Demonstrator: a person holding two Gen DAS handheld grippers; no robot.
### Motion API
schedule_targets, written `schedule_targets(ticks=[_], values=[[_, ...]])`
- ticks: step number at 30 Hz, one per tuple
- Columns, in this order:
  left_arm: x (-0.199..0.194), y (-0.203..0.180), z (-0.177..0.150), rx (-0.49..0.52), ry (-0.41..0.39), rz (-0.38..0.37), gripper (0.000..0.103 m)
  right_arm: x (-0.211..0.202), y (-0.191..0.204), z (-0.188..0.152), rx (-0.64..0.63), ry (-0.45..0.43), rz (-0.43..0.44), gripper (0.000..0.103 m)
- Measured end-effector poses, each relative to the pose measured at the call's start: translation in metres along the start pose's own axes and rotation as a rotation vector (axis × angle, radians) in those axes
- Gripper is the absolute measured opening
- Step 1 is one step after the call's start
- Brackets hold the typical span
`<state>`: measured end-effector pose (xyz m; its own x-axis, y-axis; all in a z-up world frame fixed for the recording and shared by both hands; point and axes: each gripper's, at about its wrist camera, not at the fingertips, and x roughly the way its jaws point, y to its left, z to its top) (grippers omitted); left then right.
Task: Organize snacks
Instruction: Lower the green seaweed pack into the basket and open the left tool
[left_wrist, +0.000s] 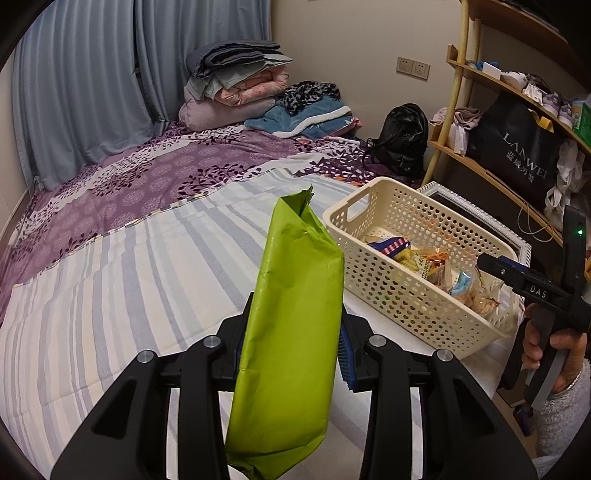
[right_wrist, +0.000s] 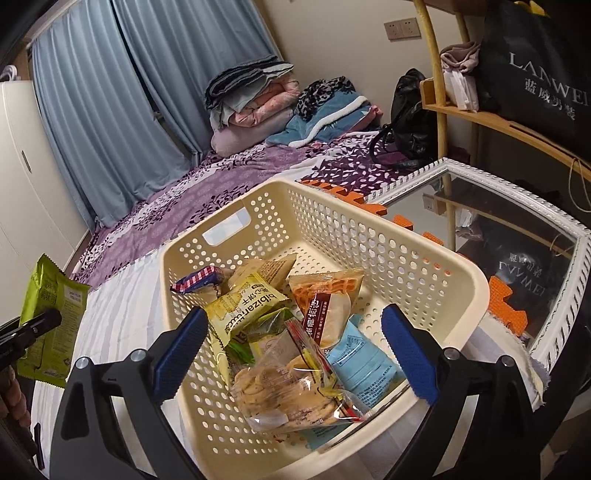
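Note:
My left gripper (left_wrist: 291, 354) is shut on a green snack bag (left_wrist: 291, 325), which stands upright between the pads above the striped bedsheet (left_wrist: 129, 295), left of the cream perforated basket (left_wrist: 402, 206). The same green snack bag (right_wrist: 48, 325) shows at the left edge of the right wrist view. My right gripper (right_wrist: 295, 350) hovers open over the near end of the basket (right_wrist: 424, 269), nothing between its blue pads (right_wrist: 181, 347). Below it lie several snack packets, among them a clear bag of cookies (right_wrist: 288, 391), a yellow biscuit pack (right_wrist: 243, 306) and a light blue pack (right_wrist: 358, 365).
A white-framed mirror (right_wrist: 524, 236) lies right of the basket. A wooden shelf (left_wrist: 491, 173) with a black bag stands at the right. Folded bedding (left_wrist: 236, 85) and a black backpack (left_wrist: 404, 138) sit at the bed's far end. A hand (left_wrist: 554, 350) holds the right gripper's handle.

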<state>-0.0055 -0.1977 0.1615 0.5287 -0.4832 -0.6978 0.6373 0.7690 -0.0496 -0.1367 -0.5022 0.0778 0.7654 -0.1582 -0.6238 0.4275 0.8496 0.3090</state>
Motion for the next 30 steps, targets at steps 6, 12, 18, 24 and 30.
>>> schedule_targets(ticks=[6,12,18,24,30], values=[[0.005,-0.022,0.018,0.05,-0.017,-0.052,0.038,-0.012,-0.001,0.004,0.002,-0.042,0.004,0.094],[0.016,-0.053,0.042,0.093,-0.033,-0.122,0.038,-0.02,-0.012,0.005,0.023,-0.055,-0.009,0.094],[0.033,-0.087,0.065,0.124,-0.031,-0.208,0.038,-0.031,-0.026,0.004,0.056,-0.08,-0.022,0.094],[0.065,-0.12,0.079,0.139,0.011,-0.284,0.038,-0.039,-0.037,0.001,0.069,-0.093,-0.037,0.094],[0.096,-0.141,0.088,0.147,0.06,-0.328,0.038,-0.042,-0.043,0.0,0.073,-0.098,-0.056,0.094]])
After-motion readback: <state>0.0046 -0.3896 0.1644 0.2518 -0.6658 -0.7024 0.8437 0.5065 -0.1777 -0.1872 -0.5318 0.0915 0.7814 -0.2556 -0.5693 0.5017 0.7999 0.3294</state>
